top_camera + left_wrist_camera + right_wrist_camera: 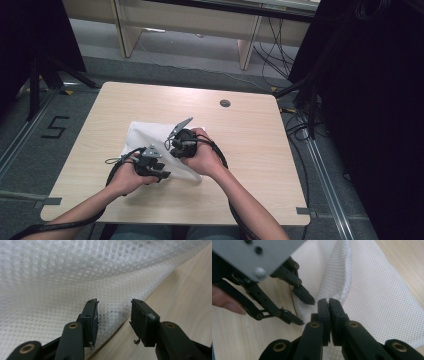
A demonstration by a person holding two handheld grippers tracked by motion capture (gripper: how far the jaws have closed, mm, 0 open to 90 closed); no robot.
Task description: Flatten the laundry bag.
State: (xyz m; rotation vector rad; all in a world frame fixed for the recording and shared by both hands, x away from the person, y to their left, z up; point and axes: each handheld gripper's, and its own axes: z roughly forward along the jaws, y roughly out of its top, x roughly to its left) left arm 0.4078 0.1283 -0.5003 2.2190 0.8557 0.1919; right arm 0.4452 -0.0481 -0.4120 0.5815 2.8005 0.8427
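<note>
Left tool (113,322): jaws spread, with a clear gap between them. It sits at the near left edge of the white mesh cloth (75,277). One jaw lies over the mesh and the other over bare wood; whether either touches the cloth cannot be told. Beyond the jaws the cloth rises in a fold that cuts off whatever lies behind it.

Mesh cloth: lies on the middle of the wooden surface (250,135). In the high view both hands and tools cover its near portion, so its full outline cannot be made out.

Right tool (329,305): jaws pressed together, pinching a raised ridge of the cloth. How much fabric lies between the jaws is hidden by the jaws themselves. The left tool shows just beside it in the right gripper view, partly blocked by its grey plate (254,255).
</note>
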